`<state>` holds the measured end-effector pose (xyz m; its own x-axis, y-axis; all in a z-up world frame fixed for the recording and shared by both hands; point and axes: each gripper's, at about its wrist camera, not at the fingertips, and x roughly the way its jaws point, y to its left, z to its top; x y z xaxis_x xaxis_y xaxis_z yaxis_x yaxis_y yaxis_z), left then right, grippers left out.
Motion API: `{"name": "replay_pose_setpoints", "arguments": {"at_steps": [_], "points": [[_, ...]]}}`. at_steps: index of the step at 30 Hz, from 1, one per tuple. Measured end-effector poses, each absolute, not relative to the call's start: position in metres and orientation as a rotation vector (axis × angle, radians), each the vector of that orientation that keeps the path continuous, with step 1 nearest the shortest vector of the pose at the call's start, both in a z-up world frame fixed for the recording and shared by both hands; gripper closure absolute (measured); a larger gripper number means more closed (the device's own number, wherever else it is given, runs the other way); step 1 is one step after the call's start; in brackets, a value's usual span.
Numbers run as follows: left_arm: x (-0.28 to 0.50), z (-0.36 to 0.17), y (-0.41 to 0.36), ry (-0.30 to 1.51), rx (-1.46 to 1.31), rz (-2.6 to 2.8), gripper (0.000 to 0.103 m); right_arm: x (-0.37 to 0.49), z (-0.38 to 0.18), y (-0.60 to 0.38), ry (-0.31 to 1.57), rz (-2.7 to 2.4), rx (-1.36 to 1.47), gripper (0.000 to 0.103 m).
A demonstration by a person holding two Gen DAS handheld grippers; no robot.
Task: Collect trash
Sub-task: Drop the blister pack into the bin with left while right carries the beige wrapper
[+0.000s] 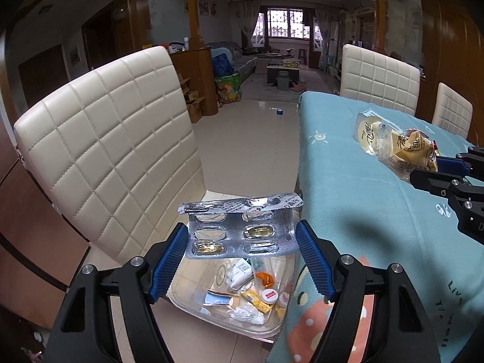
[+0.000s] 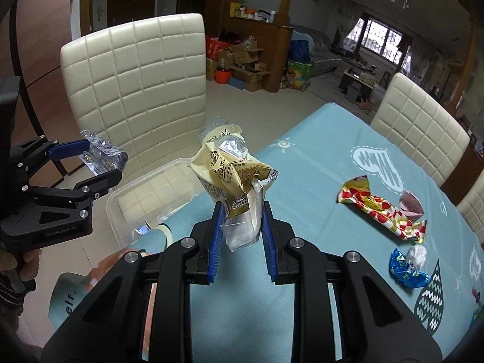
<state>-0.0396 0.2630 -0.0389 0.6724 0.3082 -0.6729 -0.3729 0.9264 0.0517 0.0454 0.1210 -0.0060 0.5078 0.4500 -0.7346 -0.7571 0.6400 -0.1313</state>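
My left gripper is shut on a silver pill blister pack and holds it above a clear plastic bin with several bits of trash, which sits on a chair seat beside the table. It also shows in the right wrist view with the blister pack over the bin. My right gripper is shut on a crumpled yellow snack wrapper above the table's edge. The wrapper and right gripper appear at the right of the left wrist view.
The table has a light blue cloth. On it lie a red and yellow wrapper, a purple scrap and a blue wrapper with white paper. Cream padded chairs stand around the table.
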Motion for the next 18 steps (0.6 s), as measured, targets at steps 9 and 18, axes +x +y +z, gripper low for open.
{"name": "replay_pose_setpoints", "arguments": {"at_steps": [9,18], "points": [[-0.044,-0.046,0.275,0.749,-0.099,0.400,0.031,0.040,-0.010,0.156,0.717,0.798,-0.515,0.077],[-0.046,-0.055,0.298,0.761,-0.211,0.357,0.016,0.040,-0.014,0.177,0.726,0.812,-0.528,0.074]]}}
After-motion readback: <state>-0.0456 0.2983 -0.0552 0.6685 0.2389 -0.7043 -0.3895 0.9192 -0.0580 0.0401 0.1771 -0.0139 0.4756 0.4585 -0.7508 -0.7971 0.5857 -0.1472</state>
